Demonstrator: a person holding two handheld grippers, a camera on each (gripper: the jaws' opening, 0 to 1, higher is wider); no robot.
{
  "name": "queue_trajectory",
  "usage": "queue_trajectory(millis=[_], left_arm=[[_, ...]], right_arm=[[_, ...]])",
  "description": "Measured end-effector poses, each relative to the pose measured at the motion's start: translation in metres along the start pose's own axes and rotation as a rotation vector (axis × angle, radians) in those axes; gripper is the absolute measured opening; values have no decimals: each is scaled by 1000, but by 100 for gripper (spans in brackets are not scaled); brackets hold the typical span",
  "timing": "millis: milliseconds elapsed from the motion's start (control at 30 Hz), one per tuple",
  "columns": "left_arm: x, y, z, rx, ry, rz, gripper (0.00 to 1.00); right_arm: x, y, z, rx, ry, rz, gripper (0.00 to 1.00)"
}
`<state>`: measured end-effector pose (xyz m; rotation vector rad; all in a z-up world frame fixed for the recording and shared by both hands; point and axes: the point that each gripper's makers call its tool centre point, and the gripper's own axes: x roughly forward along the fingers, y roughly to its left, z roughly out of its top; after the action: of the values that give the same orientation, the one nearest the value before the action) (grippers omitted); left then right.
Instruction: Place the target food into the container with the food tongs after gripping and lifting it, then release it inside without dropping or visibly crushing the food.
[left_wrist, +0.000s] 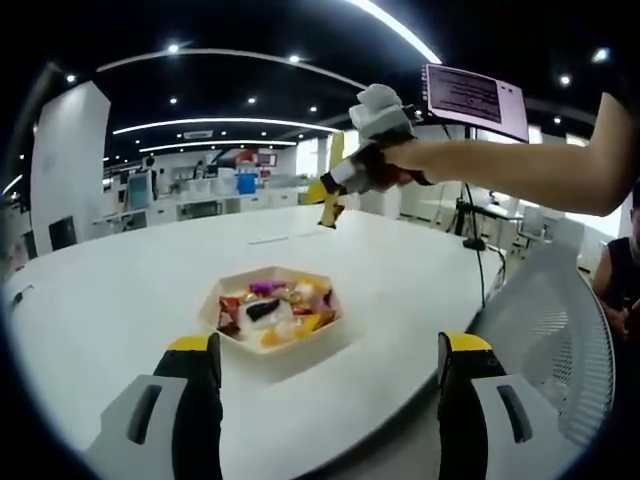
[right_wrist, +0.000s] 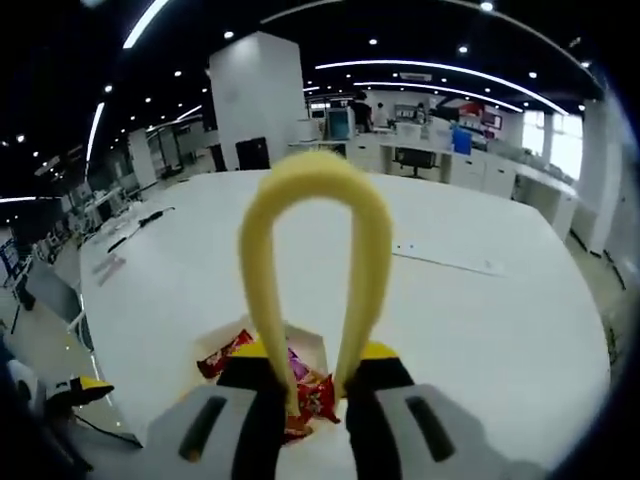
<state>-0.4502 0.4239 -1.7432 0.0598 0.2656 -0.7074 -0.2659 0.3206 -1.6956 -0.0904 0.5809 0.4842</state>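
Surface: a broad white round-edged table (left_wrist: 420, 270) is carrying everything.
Near centre: a shallow beige hexagonal container (left_wrist: 272, 312) of colourful wrapped snacks (left_wrist: 280, 305) is sitting directly on it.
Far side: a thin pale strip (right_wrist: 440, 258) is lying flat.

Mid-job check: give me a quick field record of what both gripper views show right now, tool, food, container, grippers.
tool: yellow food tongs, held between the right gripper jaws
tongs tips: closed on a red snack packet
container: shallow tray on the white table, holding assorted wrapped snacks
left gripper: jaws apart, holding nothing, hovering short of the tray
right gripper position: raised above the table beyond the tray in the left gripper view
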Motion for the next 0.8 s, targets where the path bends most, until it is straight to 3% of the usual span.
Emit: queue_trajectory(millis=[167, 367, 800], left_arm=[[0, 1, 1, -2, -3, 6, 86], [-1, 2, 1, -6, -5, 13, 86], [-1, 2, 2, -8, -12, 13, 86]], right_arm=[[17, 27, -1, -32, 21, 50, 21], [26, 41, -3, -35, 31, 81, 21], [26, 39, -5, -57, 28, 73, 26]])
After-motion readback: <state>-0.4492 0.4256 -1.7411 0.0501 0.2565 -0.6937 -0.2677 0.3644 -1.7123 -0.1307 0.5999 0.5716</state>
